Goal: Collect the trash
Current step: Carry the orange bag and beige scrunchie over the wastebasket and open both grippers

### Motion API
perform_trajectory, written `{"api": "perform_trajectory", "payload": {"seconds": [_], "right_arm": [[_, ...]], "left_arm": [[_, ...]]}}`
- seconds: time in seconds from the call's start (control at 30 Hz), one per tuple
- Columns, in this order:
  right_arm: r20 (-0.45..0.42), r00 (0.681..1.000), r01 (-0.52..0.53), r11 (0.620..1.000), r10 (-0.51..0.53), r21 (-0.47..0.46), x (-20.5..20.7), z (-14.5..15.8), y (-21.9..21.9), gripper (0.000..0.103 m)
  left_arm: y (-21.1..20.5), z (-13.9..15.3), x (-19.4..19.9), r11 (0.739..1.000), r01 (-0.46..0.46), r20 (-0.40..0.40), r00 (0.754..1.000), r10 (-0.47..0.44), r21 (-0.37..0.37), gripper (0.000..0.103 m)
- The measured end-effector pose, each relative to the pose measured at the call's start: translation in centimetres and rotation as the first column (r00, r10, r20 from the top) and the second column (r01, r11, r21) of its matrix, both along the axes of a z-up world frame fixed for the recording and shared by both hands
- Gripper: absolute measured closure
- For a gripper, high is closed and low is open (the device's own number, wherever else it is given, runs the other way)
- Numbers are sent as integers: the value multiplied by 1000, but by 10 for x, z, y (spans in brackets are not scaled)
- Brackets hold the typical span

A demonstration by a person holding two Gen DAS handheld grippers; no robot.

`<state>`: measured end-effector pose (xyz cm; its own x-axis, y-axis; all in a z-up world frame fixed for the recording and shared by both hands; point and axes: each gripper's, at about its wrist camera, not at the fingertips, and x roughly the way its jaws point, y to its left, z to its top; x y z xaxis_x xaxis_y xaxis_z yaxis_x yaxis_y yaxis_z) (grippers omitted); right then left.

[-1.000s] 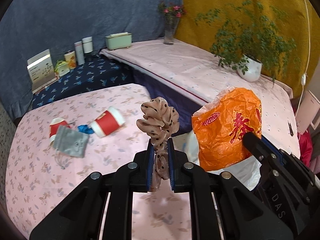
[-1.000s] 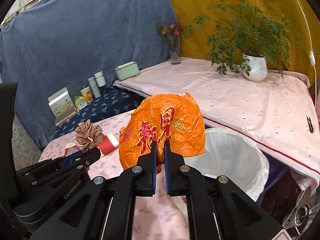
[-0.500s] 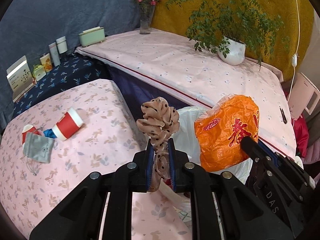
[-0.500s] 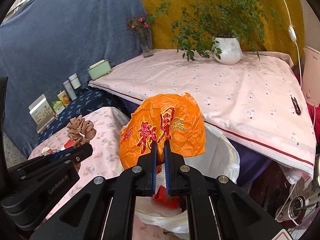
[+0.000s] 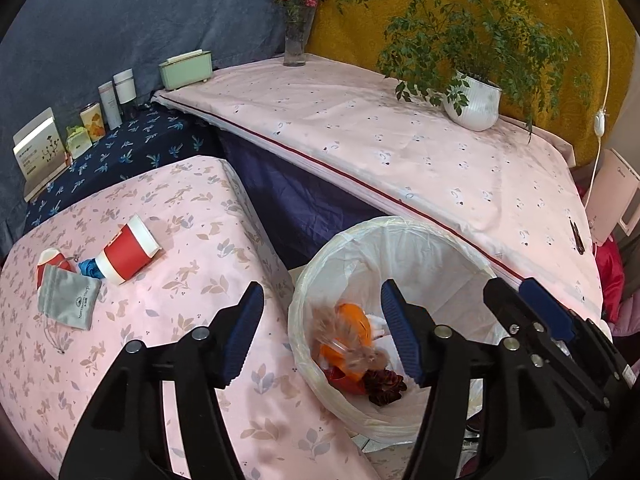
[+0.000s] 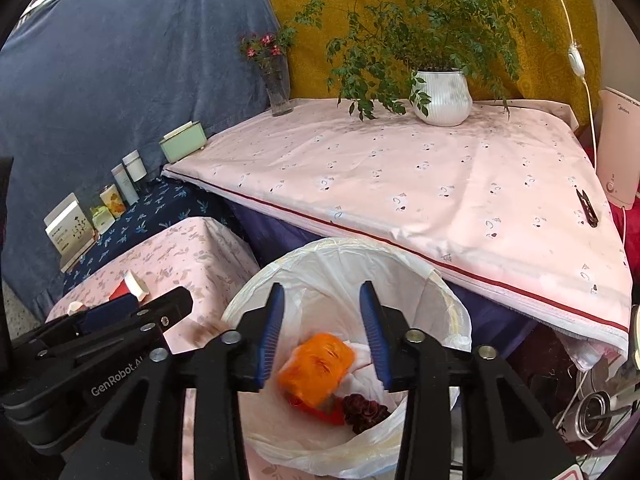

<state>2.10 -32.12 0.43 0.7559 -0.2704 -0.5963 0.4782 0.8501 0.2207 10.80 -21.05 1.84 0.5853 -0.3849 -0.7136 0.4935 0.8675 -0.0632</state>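
Both grippers just opened (nothing between), orange bag (image 6: 314, 364) now in bin (image 6: 448, 300)

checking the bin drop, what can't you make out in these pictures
- Orange bag: motion-blurred in both wrist views, print unreadable.
- Brown scrunchie: a blurred smear in the left wrist view, so its resting place in the bin is unclear.
- Blue item on the table: mostly hidden behind the red cup.
- Bin's bottom: covered by trash.
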Motion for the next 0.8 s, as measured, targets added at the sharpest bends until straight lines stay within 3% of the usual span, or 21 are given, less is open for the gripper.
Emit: {"api": "perform_trajectory", "payload": {"seconds": [0.8], "right_arm": [[38, 999, -24, 999, 26, -38, -10, 26, 26, 45]], "left_arm": [[33, 16, -7, 999, -42, 20, 999, 43, -26, 45]]}}
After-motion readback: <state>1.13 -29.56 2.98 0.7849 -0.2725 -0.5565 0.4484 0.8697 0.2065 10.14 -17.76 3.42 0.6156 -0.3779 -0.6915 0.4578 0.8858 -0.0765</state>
